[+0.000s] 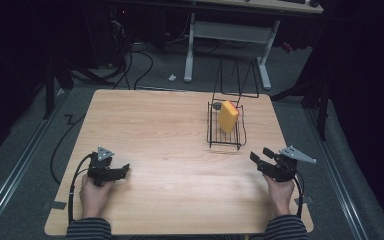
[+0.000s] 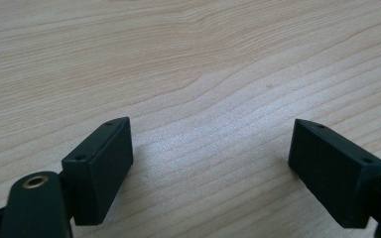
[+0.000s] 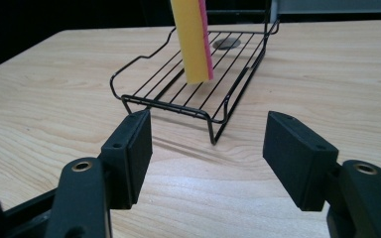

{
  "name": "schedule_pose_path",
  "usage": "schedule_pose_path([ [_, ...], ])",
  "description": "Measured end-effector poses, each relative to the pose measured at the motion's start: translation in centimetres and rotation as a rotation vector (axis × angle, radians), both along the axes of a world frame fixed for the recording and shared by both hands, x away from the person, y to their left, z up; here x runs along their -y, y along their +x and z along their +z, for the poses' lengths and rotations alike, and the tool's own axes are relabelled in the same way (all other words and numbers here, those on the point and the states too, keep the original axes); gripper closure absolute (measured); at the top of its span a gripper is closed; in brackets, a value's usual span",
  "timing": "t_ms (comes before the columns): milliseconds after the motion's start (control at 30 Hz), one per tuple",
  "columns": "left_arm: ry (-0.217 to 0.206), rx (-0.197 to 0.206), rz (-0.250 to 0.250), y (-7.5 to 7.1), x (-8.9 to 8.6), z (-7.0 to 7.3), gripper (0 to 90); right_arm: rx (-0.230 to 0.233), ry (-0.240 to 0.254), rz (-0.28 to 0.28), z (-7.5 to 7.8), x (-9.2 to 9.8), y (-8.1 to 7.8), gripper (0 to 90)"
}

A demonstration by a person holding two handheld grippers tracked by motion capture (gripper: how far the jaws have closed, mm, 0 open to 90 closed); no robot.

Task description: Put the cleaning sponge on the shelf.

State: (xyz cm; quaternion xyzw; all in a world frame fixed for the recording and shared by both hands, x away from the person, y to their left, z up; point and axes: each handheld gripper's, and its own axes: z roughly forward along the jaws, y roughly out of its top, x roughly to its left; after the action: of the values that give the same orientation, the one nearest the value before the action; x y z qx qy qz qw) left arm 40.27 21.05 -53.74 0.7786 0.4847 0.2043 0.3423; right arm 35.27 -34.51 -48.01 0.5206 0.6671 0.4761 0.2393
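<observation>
While both tools wait near the front edge of the wooden table (image 1: pixel 145 125), the left gripper (image 1: pixel 123 171) lies low over bare wood with its jaws spread and empty, and the right gripper (image 1: pixel 260 156) (jaws likewise wide, nothing between them) points toward the wire rack (image 1: pixel 225 141) just beyond it. Farther back, the yellow sponge (image 1: pixel 227 116) with its pink face stands upright in that rack, untouched, so any pick-up looks yet to begin and the right gripper seems better placed for it.
</observation>
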Motion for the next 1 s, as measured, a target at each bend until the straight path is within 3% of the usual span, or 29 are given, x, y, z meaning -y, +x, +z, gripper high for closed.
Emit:
schedule_pose_path([
  [667, 0.001, 0.000, 0.000, 0.0, 0.0, 0.0, 17.9, -0.074, -0.024, -0.002, -1.8, -1.1, 1.9, 37.1],
  [1000, 0.002, 0.001, -0.001, 0.0, 0.0, 0.0, 17.8, -0.122, -0.079, -0.020, -3.1, -1.2, 2.9, 38.5],
])
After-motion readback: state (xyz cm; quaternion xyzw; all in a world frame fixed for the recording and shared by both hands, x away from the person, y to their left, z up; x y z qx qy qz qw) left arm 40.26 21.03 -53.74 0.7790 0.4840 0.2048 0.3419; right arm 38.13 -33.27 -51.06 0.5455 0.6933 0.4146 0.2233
